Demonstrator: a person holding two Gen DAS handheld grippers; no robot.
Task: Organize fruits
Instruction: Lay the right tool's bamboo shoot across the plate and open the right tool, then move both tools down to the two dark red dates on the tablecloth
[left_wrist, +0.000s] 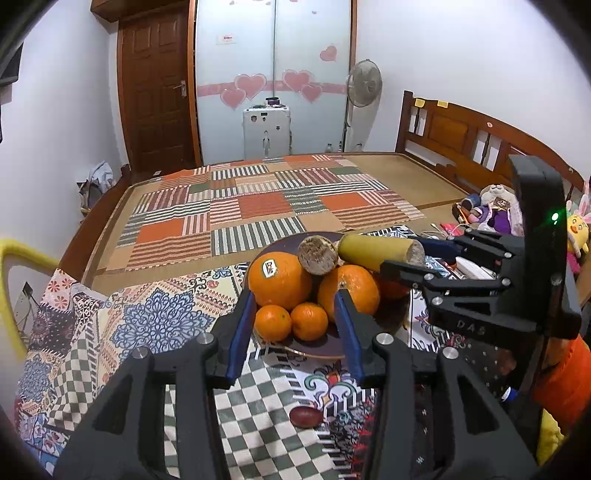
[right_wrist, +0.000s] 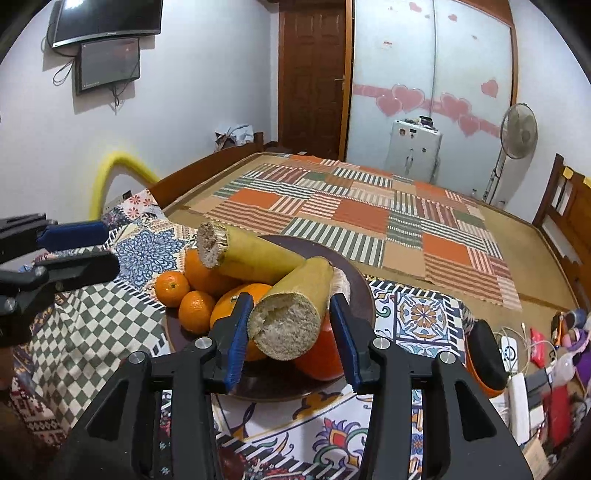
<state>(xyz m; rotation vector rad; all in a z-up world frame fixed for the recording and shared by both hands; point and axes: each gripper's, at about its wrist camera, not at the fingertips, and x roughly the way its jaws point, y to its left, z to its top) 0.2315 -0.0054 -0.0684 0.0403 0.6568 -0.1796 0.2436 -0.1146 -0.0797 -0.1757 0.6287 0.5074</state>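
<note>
Blue-padded right tool (right_wrist: 291, 325) stands spread, its pads flanking but not pressing the cut end of the nearer yellow stalk (right_wrist: 295, 314), whose long axis runs away from it. That stalk lies atop oranges (right_wrist: 195, 312) on the dark plate (right_wrist: 360, 291). Left tool (left_wrist: 295, 317), also spread and empty, faces the plate's opposite rim. A red fruit (right_wrist: 325, 354) is half hidden.

Two cut yellow sugarcane lengths (right_wrist: 258, 254) lie atop oranges (left_wrist: 279, 278) in a round dark plate (right_wrist: 354, 291) on the patterned tablecloth (left_wrist: 155, 314); behind the plate, a patchwork-covered bed (left_wrist: 258, 203).
</note>
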